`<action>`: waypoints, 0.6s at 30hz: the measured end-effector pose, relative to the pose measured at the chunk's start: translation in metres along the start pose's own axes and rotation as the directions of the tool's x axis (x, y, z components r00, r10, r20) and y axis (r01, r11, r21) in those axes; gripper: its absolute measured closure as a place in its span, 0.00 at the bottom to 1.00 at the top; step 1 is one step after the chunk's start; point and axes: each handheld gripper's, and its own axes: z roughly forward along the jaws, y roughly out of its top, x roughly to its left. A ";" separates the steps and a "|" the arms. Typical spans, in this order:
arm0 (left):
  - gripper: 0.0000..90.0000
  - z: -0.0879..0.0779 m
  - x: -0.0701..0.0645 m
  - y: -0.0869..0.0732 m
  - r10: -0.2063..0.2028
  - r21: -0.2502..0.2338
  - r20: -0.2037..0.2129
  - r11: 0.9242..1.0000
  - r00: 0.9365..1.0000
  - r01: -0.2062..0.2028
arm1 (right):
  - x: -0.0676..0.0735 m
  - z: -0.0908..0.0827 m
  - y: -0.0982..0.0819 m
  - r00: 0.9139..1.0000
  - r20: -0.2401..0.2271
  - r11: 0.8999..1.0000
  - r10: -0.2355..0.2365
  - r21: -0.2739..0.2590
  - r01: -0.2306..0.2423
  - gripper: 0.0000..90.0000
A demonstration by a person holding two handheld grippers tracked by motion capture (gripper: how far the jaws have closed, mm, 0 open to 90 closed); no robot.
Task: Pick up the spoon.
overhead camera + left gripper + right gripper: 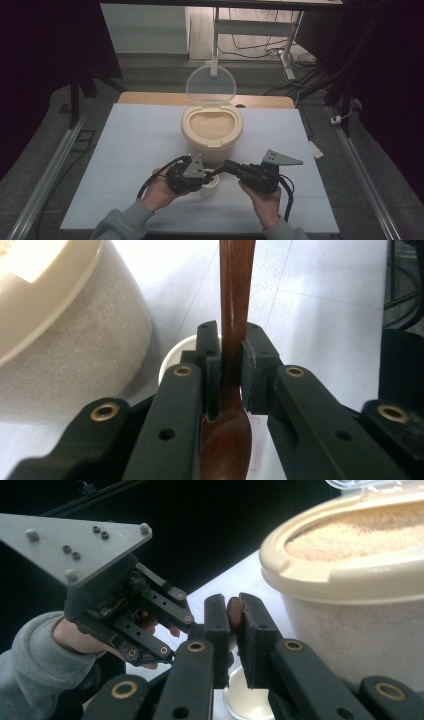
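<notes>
**Operator:** How far along am I?

**Guide:** Your left gripper (200, 176) is clamped on the wooden spoon (235, 310) near its bowl, directly above the small white cup (209, 186). Your right gripper (235, 617) is clamped on the handle end. The rice container (212, 131) stands open and full just behind. The spoon is secured; scooping and filling the cup appear outstanding.

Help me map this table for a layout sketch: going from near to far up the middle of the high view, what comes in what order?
Small white cup → cream rice container → its raised clear lid → wooden table edge.
</notes>
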 end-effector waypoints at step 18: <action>0.37 -0.030 0.007 -0.025 -0.196 -0.149 -0.048 0.971 0.979 0.187 | -0.008 -0.016 0.012 0.999 -0.031 0.995 -0.013 -0.102 0.010 0.93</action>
